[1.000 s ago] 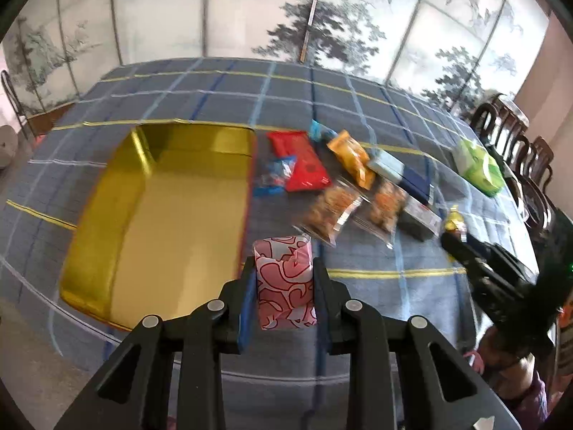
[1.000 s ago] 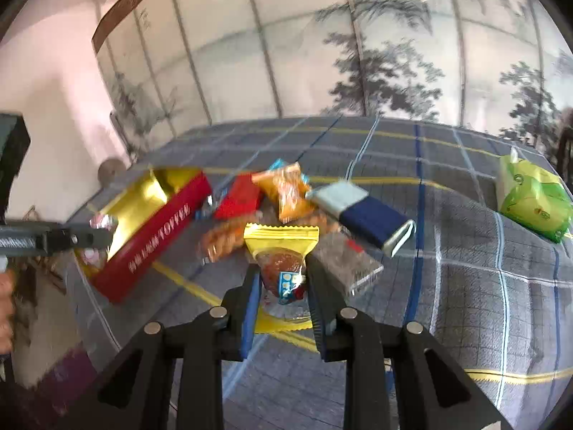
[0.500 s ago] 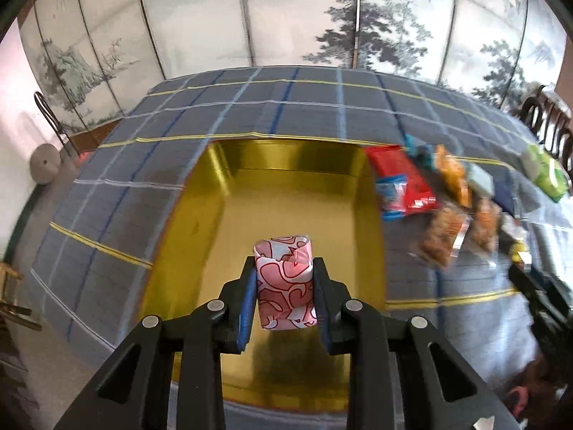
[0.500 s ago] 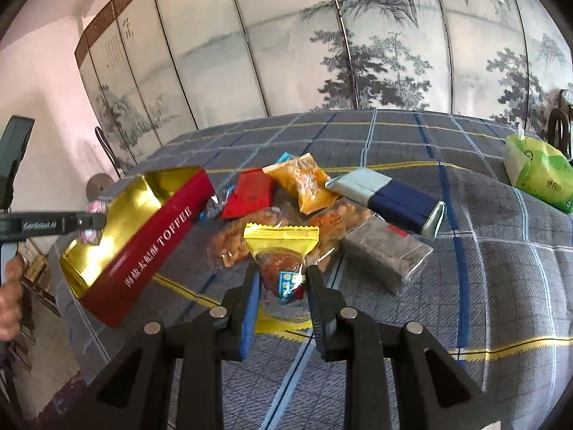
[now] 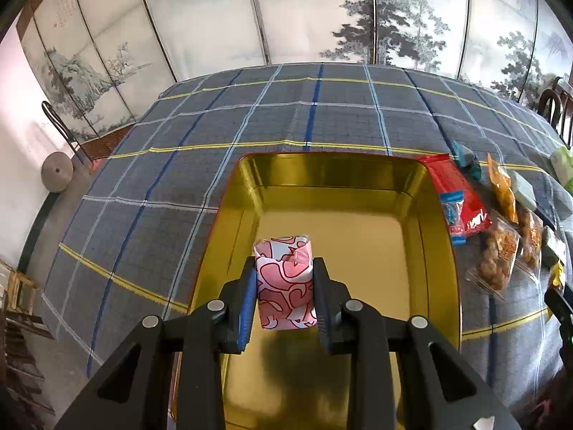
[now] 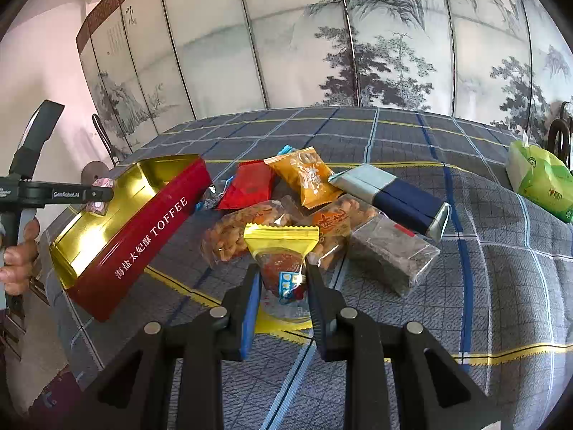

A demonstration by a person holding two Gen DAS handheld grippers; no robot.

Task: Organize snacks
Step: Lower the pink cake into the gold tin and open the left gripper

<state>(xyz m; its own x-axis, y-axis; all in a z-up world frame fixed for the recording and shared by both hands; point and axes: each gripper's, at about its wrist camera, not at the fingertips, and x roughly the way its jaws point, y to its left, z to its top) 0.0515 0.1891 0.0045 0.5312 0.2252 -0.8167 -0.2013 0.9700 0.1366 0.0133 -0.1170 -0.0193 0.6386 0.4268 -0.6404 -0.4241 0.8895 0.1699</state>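
My left gripper (image 5: 284, 279) is shut on a pink and white patterned snack packet (image 5: 284, 281), held above the inside of the gold tin (image 5: 358, 236). In the right wrist view the same tin (image 6: 143, 222) shows its red side marked TOFFEE, with the left gripper (image 6: 98, 197) over its far end. My right gripper (image 6: 281, 279) is shut on a yellow-topped clear packet (image 6: 281, 254) with a brown snack inside, held above the tablecloth in front of the snack pile. A hand (image 6: 18, 261) holds the left gripper's handle.
Loose snacks lie right of the tin: a red packet (image 6: 249, 190), an orange packet (image 6: 308, 177), two clear nut bags (image 6: 236, 233), a dark bar (image 6: 390, 254), a grey and navy pack (image 6: 390, 197). A green tissue pack (image 6: 540, 179) sits far right. The checked cloth (image 5: 286, 114) covers the table.
The left gripper has carried the pink packet leftward from beside the tin to over its inside. The right gripper has sunk slightly with its packet; the snack pile looks nearer.
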